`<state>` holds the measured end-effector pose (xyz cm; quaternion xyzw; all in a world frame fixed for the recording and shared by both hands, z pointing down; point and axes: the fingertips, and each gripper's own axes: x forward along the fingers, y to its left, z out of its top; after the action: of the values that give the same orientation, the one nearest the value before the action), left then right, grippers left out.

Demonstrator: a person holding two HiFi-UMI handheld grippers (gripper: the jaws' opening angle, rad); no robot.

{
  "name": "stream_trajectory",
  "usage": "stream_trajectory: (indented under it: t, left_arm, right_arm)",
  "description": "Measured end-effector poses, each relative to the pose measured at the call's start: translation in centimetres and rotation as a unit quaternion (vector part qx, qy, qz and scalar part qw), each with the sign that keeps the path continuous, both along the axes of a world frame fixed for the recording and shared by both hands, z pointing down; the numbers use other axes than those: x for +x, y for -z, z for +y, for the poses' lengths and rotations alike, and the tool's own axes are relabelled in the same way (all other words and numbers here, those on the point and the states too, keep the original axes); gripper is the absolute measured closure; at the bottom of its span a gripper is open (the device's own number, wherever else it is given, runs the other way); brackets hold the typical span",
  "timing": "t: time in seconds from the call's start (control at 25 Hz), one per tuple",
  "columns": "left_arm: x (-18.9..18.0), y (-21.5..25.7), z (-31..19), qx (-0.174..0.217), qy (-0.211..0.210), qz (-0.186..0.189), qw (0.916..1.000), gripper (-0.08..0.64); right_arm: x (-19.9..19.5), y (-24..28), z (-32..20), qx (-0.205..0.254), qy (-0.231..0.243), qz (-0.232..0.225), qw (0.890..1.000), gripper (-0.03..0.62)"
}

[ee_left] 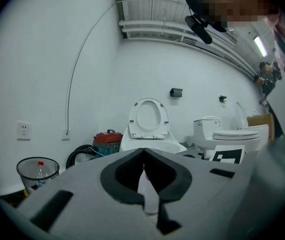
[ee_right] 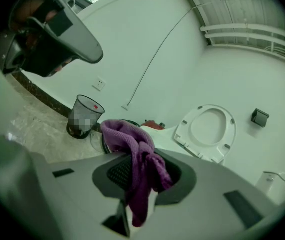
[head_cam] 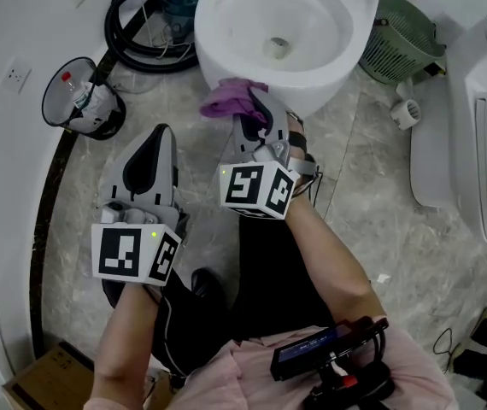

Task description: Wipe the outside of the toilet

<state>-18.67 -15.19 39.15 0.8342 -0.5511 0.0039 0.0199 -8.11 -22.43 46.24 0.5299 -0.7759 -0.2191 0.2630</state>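
Note:
A white toilet stands at the top of the head view with its seat raised; the raised seat also shows in the right gripper view. My right gripper is shut on a purple cloth, which sits just below the front of the bowl's outer wall. In the right gripper view the cloth hangs bunched between the jaws. My left gripper is lower and to the left over the floor, shut with nothing in it; its tips meet in its own view.
A mesh waste bin with a bottle lies at the left by the wall. A vacuum with black hose sits behind the toilet's left. A green basket and a second white toilet are at the right. A cardboard box is bottom left.

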Motion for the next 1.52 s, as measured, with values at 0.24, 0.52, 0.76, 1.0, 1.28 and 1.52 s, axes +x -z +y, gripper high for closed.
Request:
stream_trajectory:
  t: [0.24,0.52,0.76,1.0,1.28,1.52]
  left_arm:
    - [3.1,-0.3,-0.1,-0.001,-0.021,-0.005,0.9998,0.551]
    - [6.7,-0.3,-0.8,-0.001,-0.042,-0.015,0.999,0.551]
    - [9.2,-0.6,-1.3,-0.005,-0.056,-0.029,0.998,0.551]
    - [11.0,-0.8,-1.6,-0.012,-0.064,-0.043,0.9969,0.551]
    - [12.2,-0.6,-1.4,-0.014,-0.066,-0.054,0.9963,0.551]
    - [11.6,-1.2,-1.0,-0.018,-0.059,-0.053,0.9967,0.551]
  right_arm:
    - [3.0,0.4,0.9,-0.002,0.004,-0.006,1.0,0.501]
    - [6.4,0.1,1.3,-0.001,0.01,-0.01,1.0,0.501]
    - [9.6,-0.1,1.5,-0.008,0.012,-0.018,1.0,0.5]
    - [13.7,-0.6,0.5,-0.016,0.013,-0.021,1.0,0.5]
    - [20.1,-3.1,-2.2,-0.041,-0.019,-0.031,0.998,0.5]
    - [28.1,-3.5,-4.4,-0.051,-0.134,-0.077,0.987,0.5]
